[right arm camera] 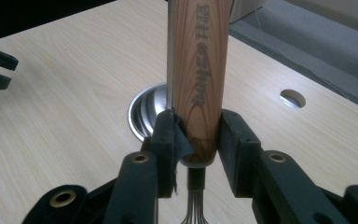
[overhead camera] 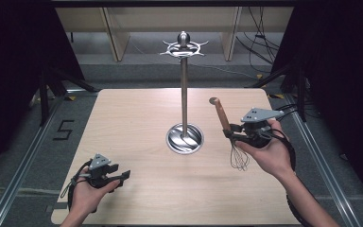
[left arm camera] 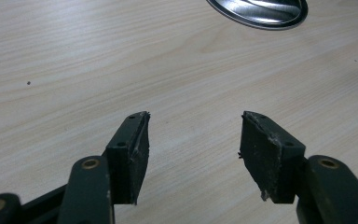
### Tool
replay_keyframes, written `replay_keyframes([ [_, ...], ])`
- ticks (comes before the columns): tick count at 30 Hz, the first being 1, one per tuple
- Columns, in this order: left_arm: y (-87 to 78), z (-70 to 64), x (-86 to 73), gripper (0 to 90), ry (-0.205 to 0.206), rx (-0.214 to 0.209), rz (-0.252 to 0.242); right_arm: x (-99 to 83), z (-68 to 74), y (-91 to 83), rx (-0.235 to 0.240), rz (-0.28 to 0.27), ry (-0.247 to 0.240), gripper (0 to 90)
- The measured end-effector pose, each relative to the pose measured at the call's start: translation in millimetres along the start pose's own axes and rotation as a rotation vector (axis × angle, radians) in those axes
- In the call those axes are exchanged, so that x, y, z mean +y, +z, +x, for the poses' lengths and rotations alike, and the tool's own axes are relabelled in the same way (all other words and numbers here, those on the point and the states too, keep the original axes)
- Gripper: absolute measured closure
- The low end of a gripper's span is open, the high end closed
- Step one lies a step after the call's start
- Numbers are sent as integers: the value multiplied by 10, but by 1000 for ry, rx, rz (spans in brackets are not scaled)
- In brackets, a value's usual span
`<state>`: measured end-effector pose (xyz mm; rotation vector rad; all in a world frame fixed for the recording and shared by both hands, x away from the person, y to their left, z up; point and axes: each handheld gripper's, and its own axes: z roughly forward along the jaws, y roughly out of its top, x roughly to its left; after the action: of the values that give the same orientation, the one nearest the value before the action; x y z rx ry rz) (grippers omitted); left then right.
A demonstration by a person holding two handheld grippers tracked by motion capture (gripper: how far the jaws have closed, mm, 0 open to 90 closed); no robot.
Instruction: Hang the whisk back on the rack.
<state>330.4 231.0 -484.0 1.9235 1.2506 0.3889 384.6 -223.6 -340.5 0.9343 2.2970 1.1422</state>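
Observation:
A whisk [overhead camera: 227, 127] with a wooden handle [right arm camera: 198, 79] and wire loops [overhead camera: 239, 159] is held upright-tilted above the table's right side. My right gripper [overhead camera: 232, 133] is shut on the lower end of that handle, just above the wires; the same grip appears close up in the right gripper view [right arm camera: 198, 149]. A metal stand with a round base [overhead camera: 185, 138], a tall pole [overhead camera: 184, 94] and a hooked top [overhead camera: 183, 47] stands at the table's centre. My left gripper [overhead camera: 124, 176] rests open near the front left, jaws apart over bare wood [left arm camera: 193, 140].
The light wooden table [overhead camera: 137, 118] spans the view, with a round cable hole [right arm camera: 292, 98] seen in the right gripper view. The stand's shiny base [left arm camera: 260, 11] lies ahead of the left jaws. Shelving and cables sit beyond the far edge.

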Motion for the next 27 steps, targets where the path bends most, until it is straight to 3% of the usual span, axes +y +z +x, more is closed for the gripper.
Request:
replay_keyframes([
  [3, 0, 1, 1, 414, 1, 0, 0, 44, -22, -27, 1, -7, -14, 697],
  [6, 2, 4, 2, 414, 3, 6, -1, 83, -10, -42, -6, -23, 4, 697],
  [12, -2, 1, 2, 414, 1, 0, -8, 167, -38, -62, -1, -22, -31, 696],
  [13, 0, 0, 2, 414, -1, 1, -9, 171, -17, -60, -4, -28, -10, 697],
  [15, 3, 2, 1, 414, -1, 4, -8, 197, -22, -72, 3, -20, -12, 697],
  [16, 3, 4, 1, 414, 1, 7, -8, 208, -31, -65, -15, -40, -25, 696],
  [17, -1, 1, 2, 413, -1, 0, -8, 223, -46, -73, 2, -31, -43, 697],
  [20, -3, 2, 3, 413, 1, 0, -8, 258, -43, -85, -1, -41, -30, 696],
  [21, -3, 3, 4, 413, 1, 0, -9, 268, -25, -104, -3, -34, -5, 697],
  [22, -7, 3, 6, 413, 2, 2, -3, 284, -45, -104, -5, -48, -28, 696],
  [25, -4, 2, 4, 413, 0, 1, -5, 309, -30, -109, -7, -65, -4, 696],
  [27, -10, 4, 8, 412, 3, 1, 2, 328, -49, -114, 3, -69, -17, 696],
])
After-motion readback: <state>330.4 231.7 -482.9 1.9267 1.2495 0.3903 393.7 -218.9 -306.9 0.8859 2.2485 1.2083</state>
